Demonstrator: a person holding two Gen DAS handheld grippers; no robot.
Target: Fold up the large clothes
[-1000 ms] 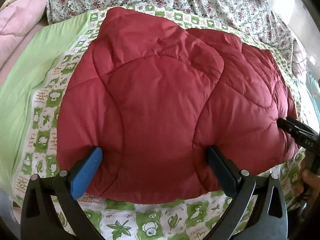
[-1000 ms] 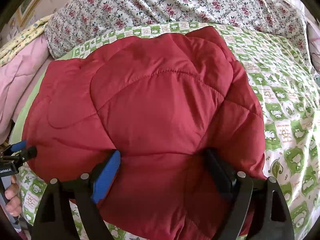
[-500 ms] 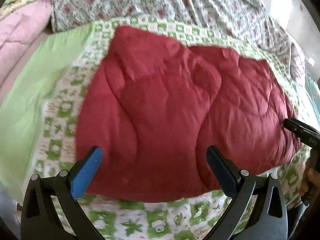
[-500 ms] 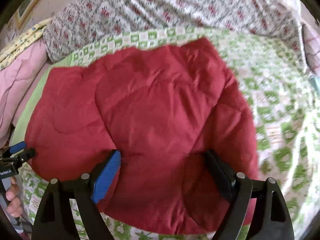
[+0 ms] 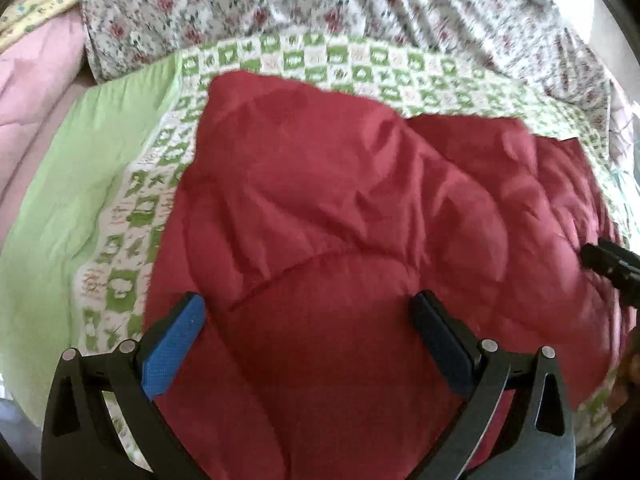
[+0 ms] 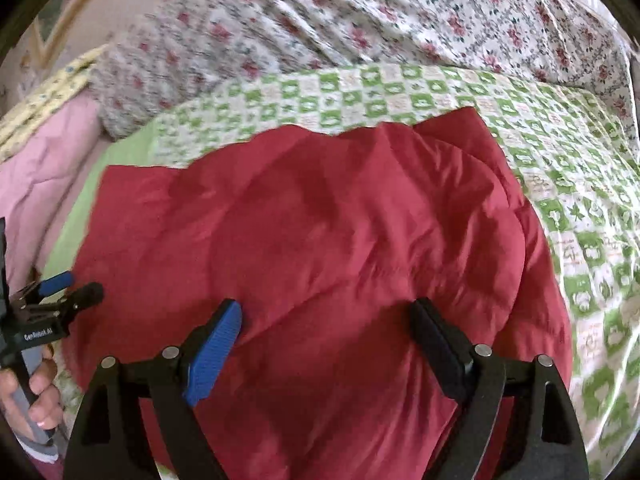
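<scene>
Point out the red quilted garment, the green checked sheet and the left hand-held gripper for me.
red quilted garment [image 5: 360, 216]: left wrist view, middle of its top panel.
green checked sheet [image 6: 560, 152]: right wrist view, bare patch right of the garment.
left hand-held gripper [image 5: 306, 334]: left wrist view, midway between its open fingertips.

Red quilted puffy garment [image 5: 360, 240], folded, rumpled, lying flat; fills centre and lower frame in both wrist views.
</scene>
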